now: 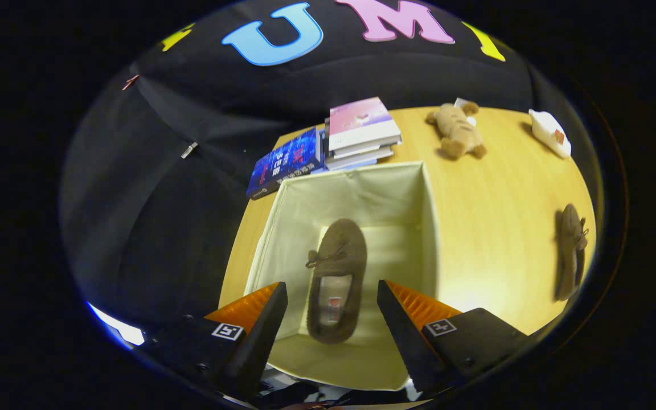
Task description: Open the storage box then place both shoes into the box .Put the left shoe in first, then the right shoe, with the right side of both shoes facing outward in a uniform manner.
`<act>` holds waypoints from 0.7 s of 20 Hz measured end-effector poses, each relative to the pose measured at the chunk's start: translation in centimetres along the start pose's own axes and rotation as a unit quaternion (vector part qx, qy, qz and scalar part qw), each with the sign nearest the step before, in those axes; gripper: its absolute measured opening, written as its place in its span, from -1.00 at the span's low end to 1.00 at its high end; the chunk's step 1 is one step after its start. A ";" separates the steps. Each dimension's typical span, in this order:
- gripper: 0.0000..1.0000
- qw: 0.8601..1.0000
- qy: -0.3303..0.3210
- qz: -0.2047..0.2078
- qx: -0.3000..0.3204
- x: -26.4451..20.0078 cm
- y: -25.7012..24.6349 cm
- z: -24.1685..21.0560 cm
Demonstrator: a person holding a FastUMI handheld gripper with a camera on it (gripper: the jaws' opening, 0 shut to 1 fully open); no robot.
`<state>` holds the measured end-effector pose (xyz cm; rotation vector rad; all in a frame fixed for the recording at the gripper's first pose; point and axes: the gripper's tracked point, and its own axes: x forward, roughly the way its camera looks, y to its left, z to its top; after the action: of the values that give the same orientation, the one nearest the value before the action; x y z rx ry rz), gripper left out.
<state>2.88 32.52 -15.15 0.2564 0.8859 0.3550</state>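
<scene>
Above box (282, 228), fingers (332, 307) spread (empty), shoe (336, 279) below.

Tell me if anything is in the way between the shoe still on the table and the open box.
Nothing visible blocks it. The second shoe lies on bare table off to the side of the box, whose top is open, with the first shoe already on its floor. The gripper hangs open above the box.

Suede-like shoe (336, 273), cloth box (356, 193), wood-look table (493, 216)

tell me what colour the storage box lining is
Pale cream fabric storage box, clearest in the gripper view.
</scene>
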 end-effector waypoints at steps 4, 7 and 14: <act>0.98 0.993 -0.086 -0.059 -0.061 -4.9 -8.4 2.5; 0.98 0.987 -0.100 -0.102 -0.069 -7.8 -15.9 1.7; 0.98 0.980 -0.093 -0.176 -0.030 -12.7 -32.2 -0.5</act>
<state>1.41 -1.92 -18.06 0.0710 0.7181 0.0274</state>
